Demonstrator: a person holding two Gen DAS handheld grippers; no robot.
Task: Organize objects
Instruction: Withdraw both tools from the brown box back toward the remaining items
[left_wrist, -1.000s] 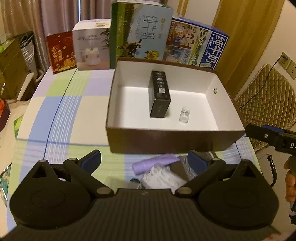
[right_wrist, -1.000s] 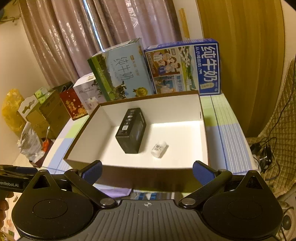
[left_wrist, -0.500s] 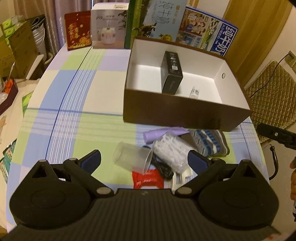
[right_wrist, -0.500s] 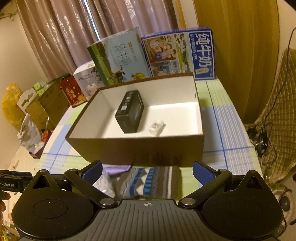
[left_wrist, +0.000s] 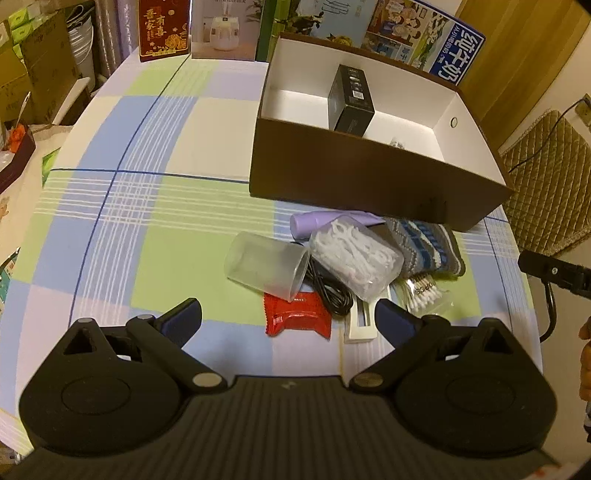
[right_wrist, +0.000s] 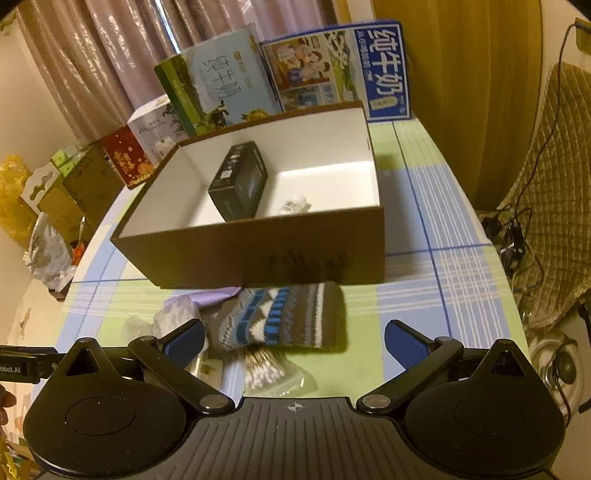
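Observation:
A brown box (left_wrist: 369, 177) (right_wrist: 229, 254) with a white inside holds a black carton (left_wrist: 351, 98) (right_wrist: 240, 181) and a small white bottle (right_wrist: 291, 204). In front of it lies a heap: a clear cup (left_wrist: 266, 264) on its side, a jar of floss picks (left_wrist: 356, 253), a purple tube (left_wrist: 314, 223), a striped knitted sock (left_wrist: 424, 245) (right_wrist: 288, 317), a black cable (left_wrist: 328, 288), a red packet (left_wrist: 297, 317) and bagged cotton swabs (left_wrist: 421, 291) (right_wrist: 266, 365). My left gripper (left_wrist: 288, 317) hangs open above the red packet. My right gripper (right_wrist: 293, 338) is open over the sock.
Milk cartons (right_wrist: 332, 74), a white box (left_wrist: 225, 27) and a red box (left_wrist: 162, 29) stand along the table's far edge. A quilted chair (left_wrist: 546, 173) sits to the right. The left half of the checked cloth (left_wrist: 129, 184) holds nothing. Cardboard boxes (left_wrist: 33, 66) crowd the floor at left.
Both grippers have pulled back from over the box toward the table's near edge, bringing the heap of items into view. Both jaws stay open.

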